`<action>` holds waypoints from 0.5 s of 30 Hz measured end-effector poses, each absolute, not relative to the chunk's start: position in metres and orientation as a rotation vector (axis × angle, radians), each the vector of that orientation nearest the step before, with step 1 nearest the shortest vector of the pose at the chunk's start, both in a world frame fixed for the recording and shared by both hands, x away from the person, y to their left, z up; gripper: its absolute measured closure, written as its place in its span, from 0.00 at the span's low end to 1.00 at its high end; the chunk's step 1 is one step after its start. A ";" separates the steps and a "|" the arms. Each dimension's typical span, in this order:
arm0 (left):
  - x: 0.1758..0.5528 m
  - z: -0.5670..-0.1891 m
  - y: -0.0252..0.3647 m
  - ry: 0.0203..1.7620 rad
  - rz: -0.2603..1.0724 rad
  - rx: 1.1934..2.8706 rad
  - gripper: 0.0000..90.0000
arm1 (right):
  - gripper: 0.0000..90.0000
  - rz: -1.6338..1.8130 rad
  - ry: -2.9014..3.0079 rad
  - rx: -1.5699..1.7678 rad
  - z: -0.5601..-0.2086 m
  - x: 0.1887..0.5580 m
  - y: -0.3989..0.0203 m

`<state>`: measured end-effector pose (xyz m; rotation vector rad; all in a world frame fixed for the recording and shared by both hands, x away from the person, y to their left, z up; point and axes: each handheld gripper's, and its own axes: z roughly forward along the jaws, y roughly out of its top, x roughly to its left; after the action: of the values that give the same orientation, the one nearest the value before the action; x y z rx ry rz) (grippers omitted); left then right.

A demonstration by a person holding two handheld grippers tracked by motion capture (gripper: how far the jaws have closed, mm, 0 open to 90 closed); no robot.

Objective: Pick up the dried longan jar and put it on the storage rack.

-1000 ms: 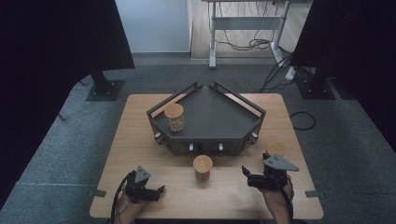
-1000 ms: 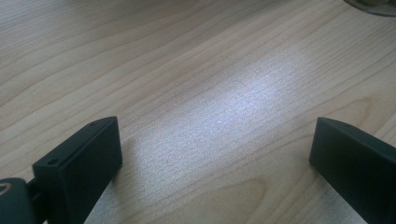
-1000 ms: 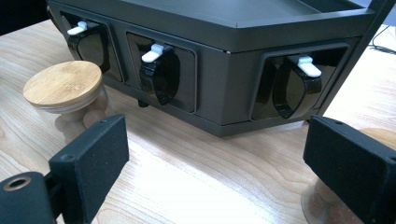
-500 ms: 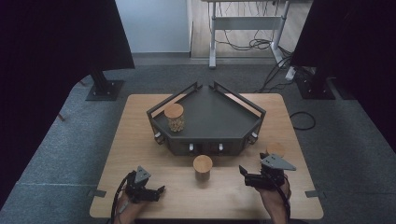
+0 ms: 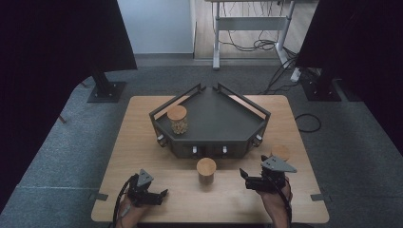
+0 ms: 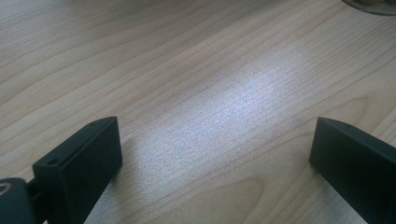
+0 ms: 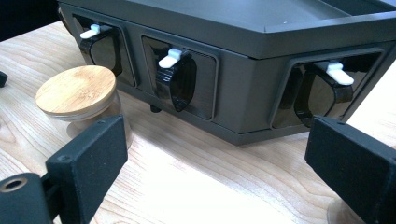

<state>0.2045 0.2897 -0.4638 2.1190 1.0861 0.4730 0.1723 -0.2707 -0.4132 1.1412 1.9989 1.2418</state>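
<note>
Wooden counter: carries a dark angular tray stand in the middle, with the person's two hands at the near edge.
Jar in front: a small glass jar with a bamboo lid stands on the counter just before the stand's front face, between the two grippers; in the right gripper view it sits at left, beside the stand's black clips with white tabs.
Jar on the stand: a second lidded jar, with something pale inside, stands upright at the stand's left rear corner.
Loose lid or disc: a round wooden piece lies just beyond the right gripper; what it belongs to I cannot tell.
Left gripper: low over bare wood, jaws wide apart, nothing between them.
Right gripper: points toward the front jar, jaws have just been opening and stand wide apart with nothing between them.
Step in hand: likely the approach to the front jar, before any grasp.
Next move calls for: swinging the right jaws leftward to straddle the jar's glass body below the lid, level and centred, then closing gently so it does not tip.
</note>
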 end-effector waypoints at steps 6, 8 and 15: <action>0.205 -0.464 0.290 1.084 0.472 2.119 0.02 | 0.06 1.248 2.004 1.135 -0.413 0.174 -0.267; 0.205 -0.464 0.290 1.084 0.472 2.119 0.02 | 0.06 1.250 2.006 1.130 -0.413 0.174 -0.265; 0.205 -0.464 0.290 1.081 0.471 2.121 0.02 | 0.06 1.259 2.006 1.124 -0.415 0.175 -0.261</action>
<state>0.2047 0.2899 -0.4638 2.1206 1.0809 0.4705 0.1747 -0.2610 -0.4146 1.1239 2.0058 1.2594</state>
